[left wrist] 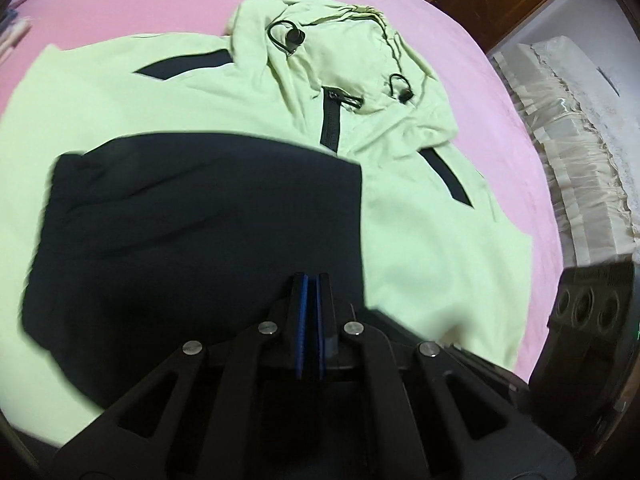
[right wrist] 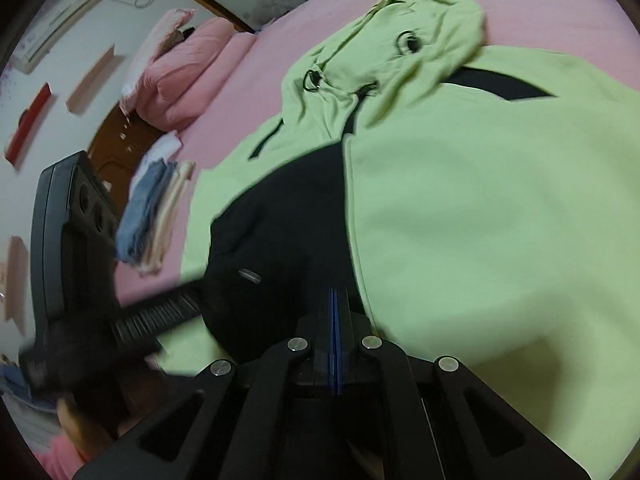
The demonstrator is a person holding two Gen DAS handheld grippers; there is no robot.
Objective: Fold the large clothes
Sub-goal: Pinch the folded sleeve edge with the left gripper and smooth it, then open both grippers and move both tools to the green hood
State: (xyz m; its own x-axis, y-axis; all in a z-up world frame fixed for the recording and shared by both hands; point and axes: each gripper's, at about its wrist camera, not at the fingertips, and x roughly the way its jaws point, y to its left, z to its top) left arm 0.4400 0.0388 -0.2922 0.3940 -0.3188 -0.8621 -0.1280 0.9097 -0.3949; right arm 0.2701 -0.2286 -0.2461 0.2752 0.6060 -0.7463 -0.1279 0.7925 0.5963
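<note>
A light green hooded jacket lies spread on a bed covered by a pink sheet, its hood crumpled at the far end with black drawcords looped on it and a short black zipper running down from the collar. A large black panel of the jacket lies over the green body, nearest the cameras. The left tool has its blue-edged fingers pressed together right over the near edge of that black panel; whether cloth is pinched between them cannot be told. The right tool is likewise closed, its fingers meeting at the seam where black cloth meets green, and any hold on the cloth is not visible. Beyond the jacket in the right wrist view, a stack of folded clothes sits on the sheet, with pink pillows further back.
</note>
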